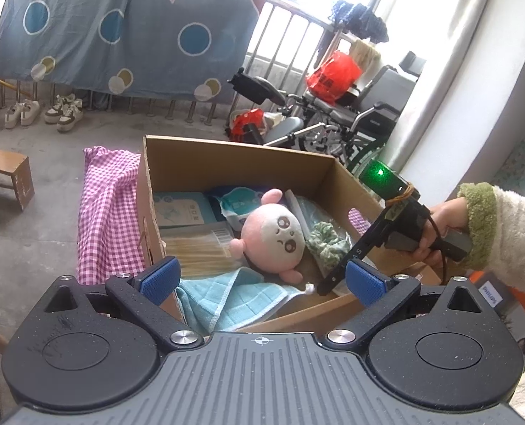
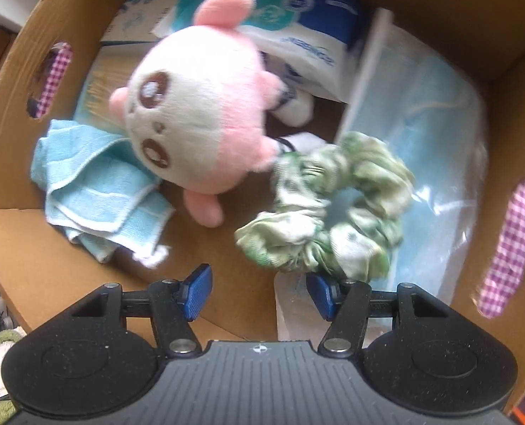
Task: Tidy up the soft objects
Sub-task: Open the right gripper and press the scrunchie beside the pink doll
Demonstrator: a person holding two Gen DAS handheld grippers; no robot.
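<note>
A cardboard box (image 1: 227, 163) holds a pink and white plush toy (image 1: 276, 233), a green scrunchie (image 1: 328, 244) and a light blue cloth (image 1: 227, 297). In the right wrist view the plush (image 2: 195, 117) lies beside the cloth (image 2: 95, 184) and the scrunchie (image 2: 333, 212). My left gripper (image 1: 262, 279) is open and empty, just outside the box's near wall. My right gripper (image 2: 258, 294) is open and empty inside the box, its right finger close under the scrunchie. It also shows in the left wrist view (image 1: 336, 276), reaching in from the right.
Flat packets and a clear bag of blue masks (image 2: 422, 113) lie in the box (image 2: 32, 248). A pink checked cloth (image 1: 110, 212) lies under the box. A wooden stool (image 1: 5, 173), shoes (image 1: 63, 109) and a wheelchair (image 1: 333, 120) stand beyond.
</note>
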